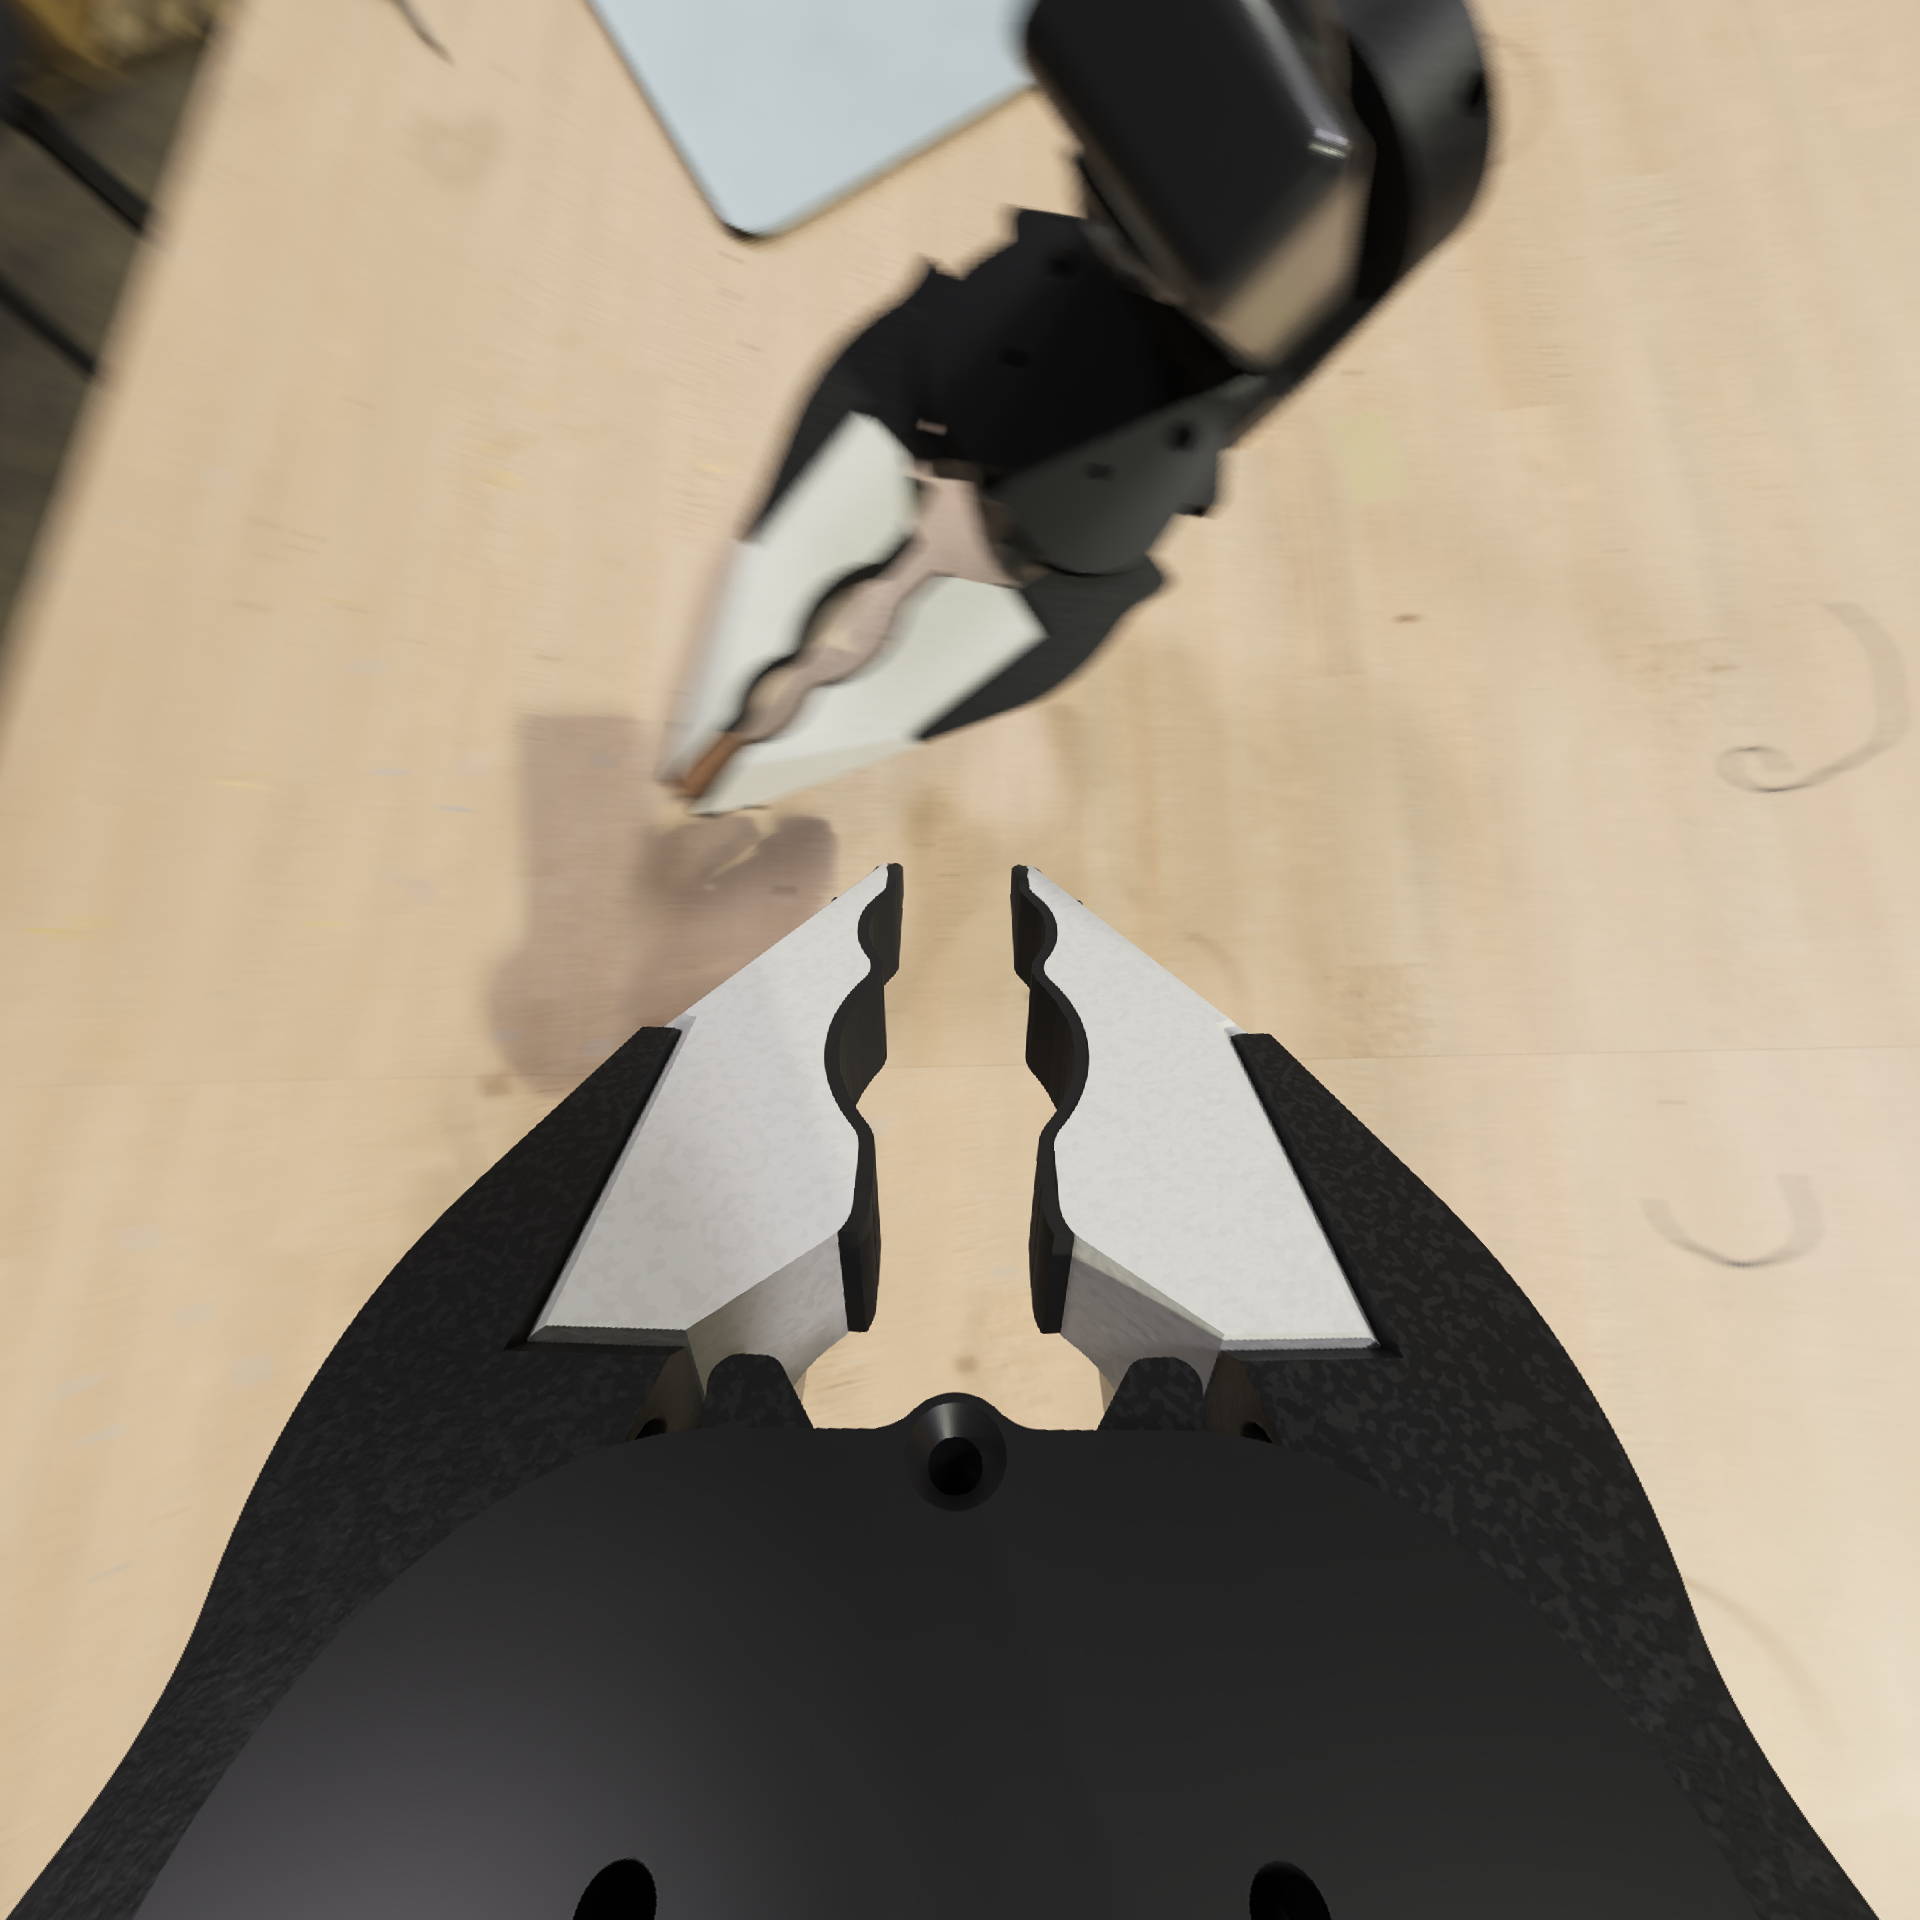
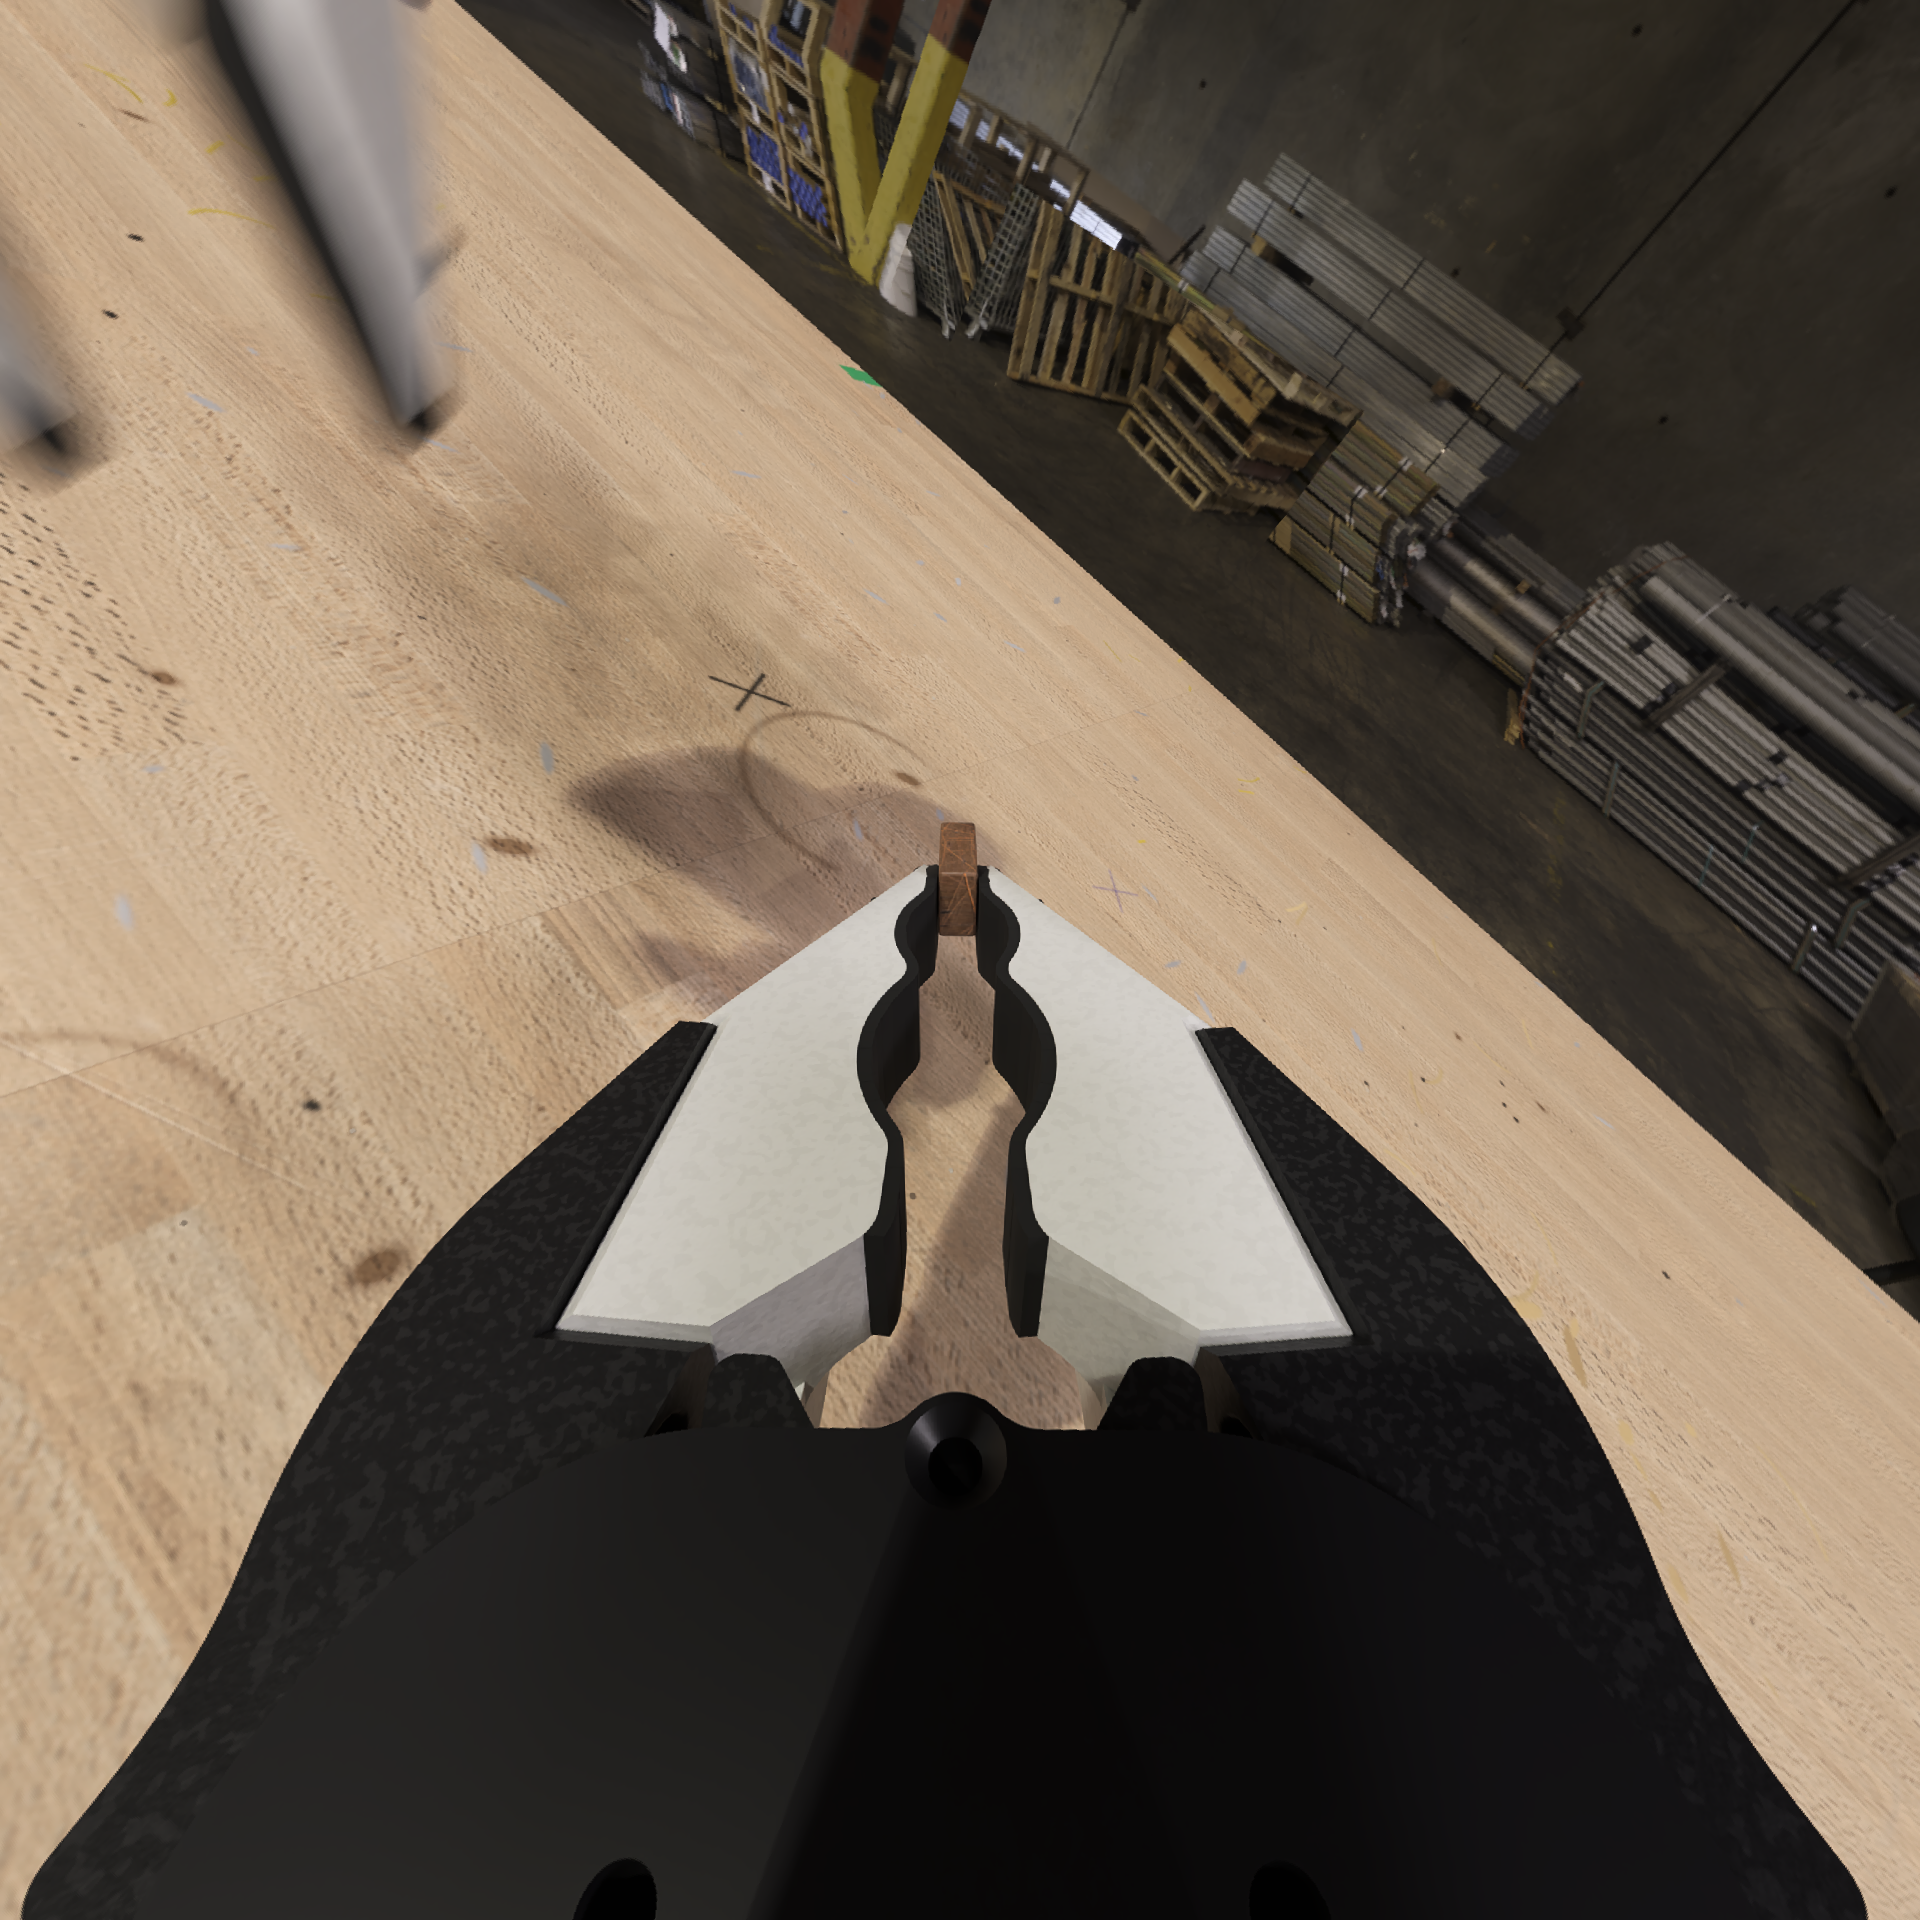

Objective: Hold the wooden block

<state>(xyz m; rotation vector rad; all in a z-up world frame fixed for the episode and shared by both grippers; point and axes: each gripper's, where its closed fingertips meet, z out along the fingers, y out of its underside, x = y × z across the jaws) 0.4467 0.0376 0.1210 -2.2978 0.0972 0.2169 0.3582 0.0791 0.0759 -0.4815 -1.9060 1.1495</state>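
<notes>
A small brown wooden block (image 2: 957,879) is pinched between the tips of my right gripper (image 2: 957,894), which is shut on it above the wooden table (image 2: 416,727). In the left wrist view the right gripper (image 1: 717,764) comes in from the upper right, blurred, with a sliver of the block (image 1: 710,766) at its tips. My left gripper (image 1: 956,878) is open and empty, its tips just below and right of the right gripper's tips. In the right wrist view the left gripper's fingers (image 2: 353,239) show blurred at the upper left.
A pale blue-grey flat sheet (image 1: 821,94) lies on the table (image 1: 312,520) at the far side. The table's edge (image 2: 1143,644) runs diagonally to the right of my right gripper; beyond it are pallets (image 2: 1195,395) and stacked metal pipes (image 2: 1714,717) on a dark floor.
</notes>
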